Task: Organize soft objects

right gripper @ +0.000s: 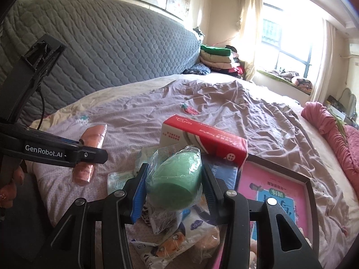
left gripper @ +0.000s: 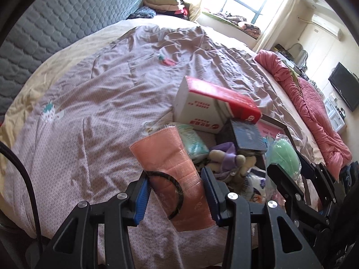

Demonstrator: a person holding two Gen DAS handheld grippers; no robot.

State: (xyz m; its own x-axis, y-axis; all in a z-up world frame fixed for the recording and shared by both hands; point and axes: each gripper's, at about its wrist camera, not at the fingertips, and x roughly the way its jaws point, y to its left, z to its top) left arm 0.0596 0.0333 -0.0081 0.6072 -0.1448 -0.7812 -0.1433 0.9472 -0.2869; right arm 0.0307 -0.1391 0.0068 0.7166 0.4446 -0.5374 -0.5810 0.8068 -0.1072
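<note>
Now my left gripper (left gripper: 176, 198) pinches a pink packaged mask (left gripper: 170, 168) between its blue pads; my right gripper (right gripper: 174, 189) is pressed on a green sponge in a clear bag (right gripper: 174, 177), which bulges up past the fingertips. Both things hang above the bed cover (left gripper: 89, 103), apart from the heap; so I judge two soft items are picked out, but neither is put down anywhere yet.

Below and ahead of my right jaws much is left: a red and white box (right gripper: 202, 139), a dark tray (right gripper: 311, 199) with a pink book, some soft packets (right gripper: 172, 239); just beyond my left jaws lie a plush toy (left gripper: 226, 157) and a pale green packet (left gripper: 195, 141).

Where the soft things must go I cannot see (no basket or pile shows); the tray's near corner is hidden behind my own fingers, and the window light washes out the far side.
</note>
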